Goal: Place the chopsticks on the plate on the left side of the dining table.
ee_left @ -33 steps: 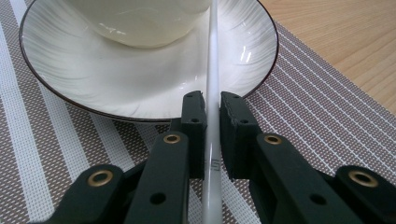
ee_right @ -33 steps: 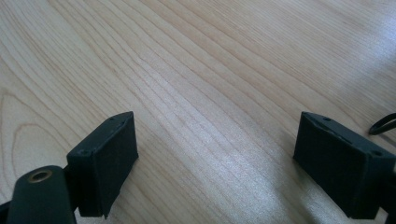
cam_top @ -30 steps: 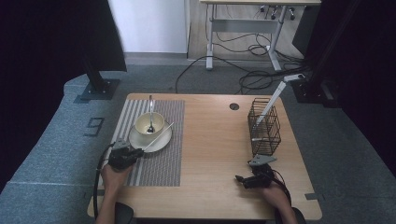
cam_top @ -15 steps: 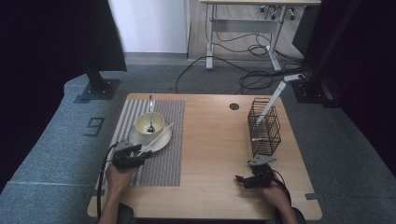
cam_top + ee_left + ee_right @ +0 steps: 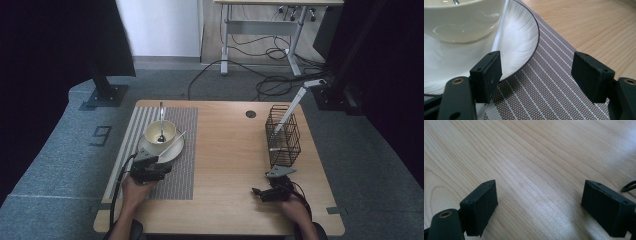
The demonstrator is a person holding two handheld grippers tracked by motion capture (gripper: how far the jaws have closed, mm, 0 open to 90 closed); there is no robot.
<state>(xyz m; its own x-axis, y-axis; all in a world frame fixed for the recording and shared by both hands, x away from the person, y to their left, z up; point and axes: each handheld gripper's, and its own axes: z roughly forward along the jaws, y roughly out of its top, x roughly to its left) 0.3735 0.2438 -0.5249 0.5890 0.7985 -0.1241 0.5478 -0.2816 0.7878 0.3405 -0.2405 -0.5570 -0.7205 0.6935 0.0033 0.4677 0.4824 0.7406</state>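
A cream bowl (image 5: 160, 132) with a spoon (image 5: 161, 120) in it stands on a white plate (image 5: 169, 150), on a striped placemat (image 5: 175, 172). A second utensil (image 5: 178, 136) leans on the plate's right side. My left gripper (image 5: 153, 161) sits at the plate's near edge. Its jaws have just been opening and now stand open (image 5: 536, 72), with the plate's rim (image 5: 524, 42) and the mat (image 5: 544, 92) showing between them and nothing pressed. Low over bare wood near the front right, my right gripper (image 5: 262, 192) is open (image 5: 539, 205) and holds nothing.
A black wire basket (image 5: 283, 136) stands at the table's right side with a long utensil (image 5: 292, 107) leaning out of it. A round cable hole (image 5: 250, 114) is near the far edge. Bare wood (image 5: 225, 150) lies between mat and basket.
The left gripper's jaws have opened, and the left hand has shifted a little to the right along the plate's near edge. The right hand has not moved.
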